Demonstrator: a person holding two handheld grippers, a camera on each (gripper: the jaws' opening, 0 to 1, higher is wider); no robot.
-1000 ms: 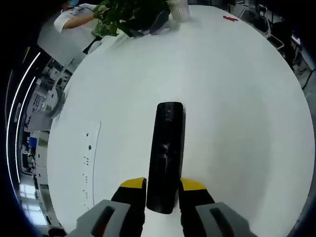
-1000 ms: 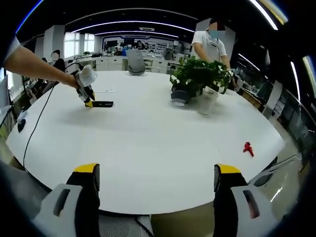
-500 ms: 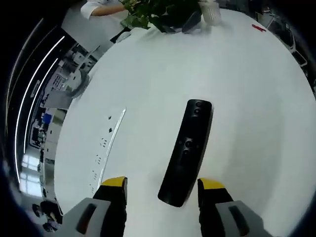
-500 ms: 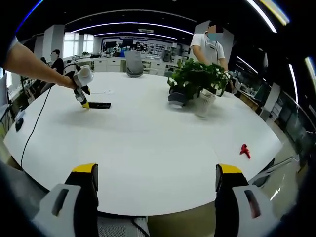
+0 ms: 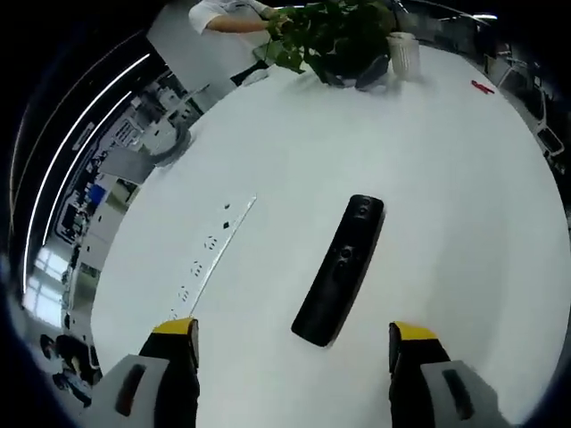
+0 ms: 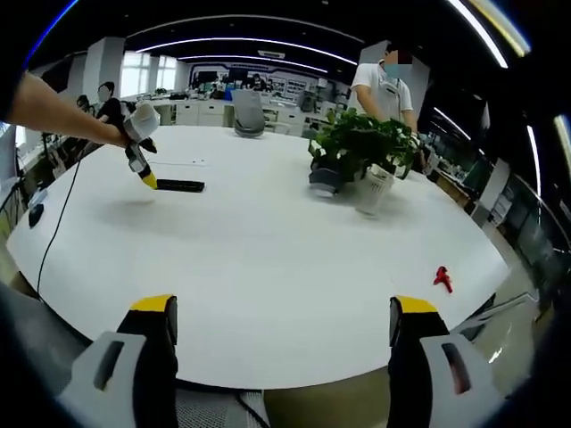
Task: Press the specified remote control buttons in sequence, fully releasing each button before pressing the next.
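**Tongs off the remote, next press to line up**

The left tongs (image 5: 293,343) hang above the white surface (image 5: 464,223) with jaws wide apart, gripping nothing. The black remote (image 5: 340,269) lies flat between and just beyond them, slanted, its far end toward the plant (image 5: 335,36) and cup (image 5: 403,55). Nothing touches a button, so this reads as the released phase between presses. From the right gripper view, the right tongs (image 6: 281,325) sit at the near edge, jaws apart and empty, well away from the remote (image 6: 181,185); the left tongs (image 6: 144,175) hover just beside it. Next, I'd say: pick out the wanted button, bring one jaw tip straight down on it, then lift clear.
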